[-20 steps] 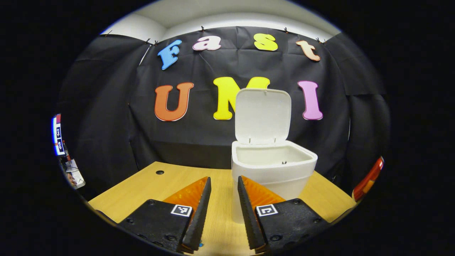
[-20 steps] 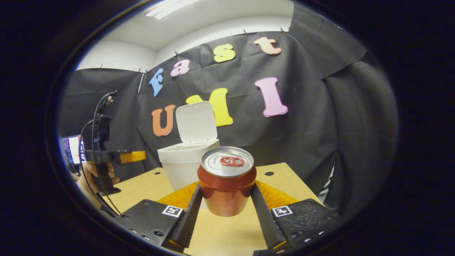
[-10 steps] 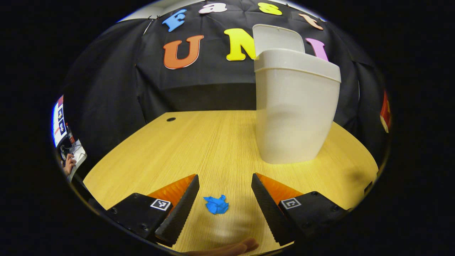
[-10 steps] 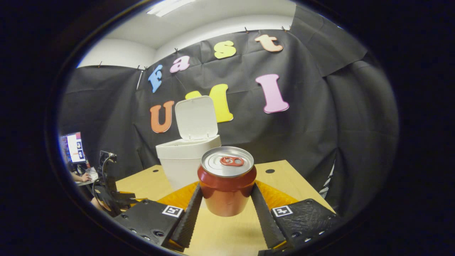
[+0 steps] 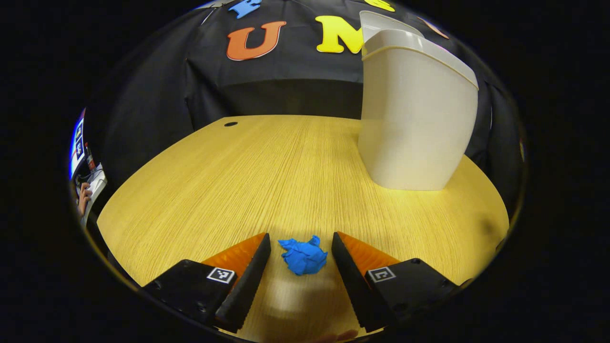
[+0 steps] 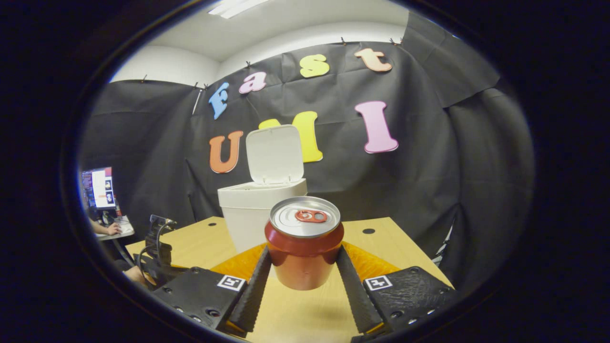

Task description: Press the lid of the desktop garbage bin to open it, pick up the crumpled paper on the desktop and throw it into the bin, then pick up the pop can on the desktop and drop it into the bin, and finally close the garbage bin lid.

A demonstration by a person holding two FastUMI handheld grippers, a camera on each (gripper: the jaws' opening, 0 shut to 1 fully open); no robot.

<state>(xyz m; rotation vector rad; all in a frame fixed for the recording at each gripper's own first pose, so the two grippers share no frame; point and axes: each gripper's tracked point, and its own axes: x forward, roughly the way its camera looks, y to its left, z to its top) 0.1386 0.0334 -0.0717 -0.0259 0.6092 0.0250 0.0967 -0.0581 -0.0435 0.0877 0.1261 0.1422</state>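
A blue crumpled paper [image 5: 303, 256] lies on the wooden desktop [image 5: 267, 171] near its front. My left gripper [image 5: 300, 236] is open and low over the desk, one finger on each side of the paper with a small gap on both sides. The white bin [image 5: 414, 119] stands behind and to the right with its lid [image 5: 381, 21] raised. In the right gripper view, my right gripper [image 6: 304, 249] is shut on a red pop can [image 6: 305, 220], held upright above the desktop. Beyond the can stands the bin [image 6: 252, 214], lid [image 6: 275, 153] up, and the left gripper [image 6: 158, 245] is low at the left.
The desktop has a round cable hole at the back left [image 5: 230, 124] and another at the back right [image 6: 368, 231]. Black cloth walls close in behind the desk. A monitor [image 6: 97, 188] and a person's hand [image 6: 112, 228] on a side desk are at the far left.
My left gripper has dropped from bin height to the desktop and moved forward, so the blue paper now lies between its fingers. The right gripper has kept hold of the can, turning slightly.
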